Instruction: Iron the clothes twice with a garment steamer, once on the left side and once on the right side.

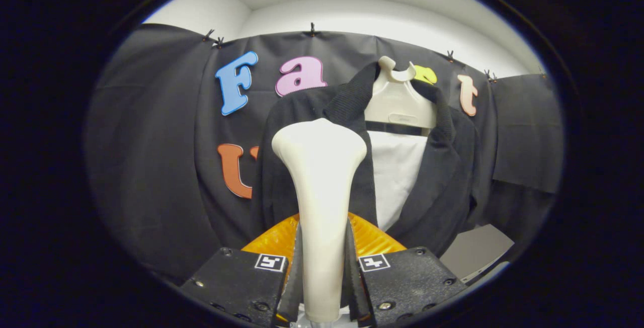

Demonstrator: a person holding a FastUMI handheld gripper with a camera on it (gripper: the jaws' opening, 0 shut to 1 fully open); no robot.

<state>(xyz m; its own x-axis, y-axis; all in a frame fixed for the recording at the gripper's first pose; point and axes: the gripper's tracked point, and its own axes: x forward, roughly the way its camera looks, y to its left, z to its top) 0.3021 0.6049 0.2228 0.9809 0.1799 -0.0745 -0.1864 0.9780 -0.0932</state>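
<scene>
since the steamer [320, 192] is a smooth, hard plastic wand that looks light but slick, i judge the narrow neck the right place to hold it, and my claw [322, 277] is clenched on exactly that part, a finger pressing each side. its wide head rises just beyond the fingers. the jacket [427, 187], soft and limp on its hanger [397, 101], hangs close behind the head, which covers one front panel.

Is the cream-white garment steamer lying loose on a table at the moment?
No, the cream-white garment steamer stands upright, its handle clamped between both fingers of the gripper, before the black jacket.
</scene>
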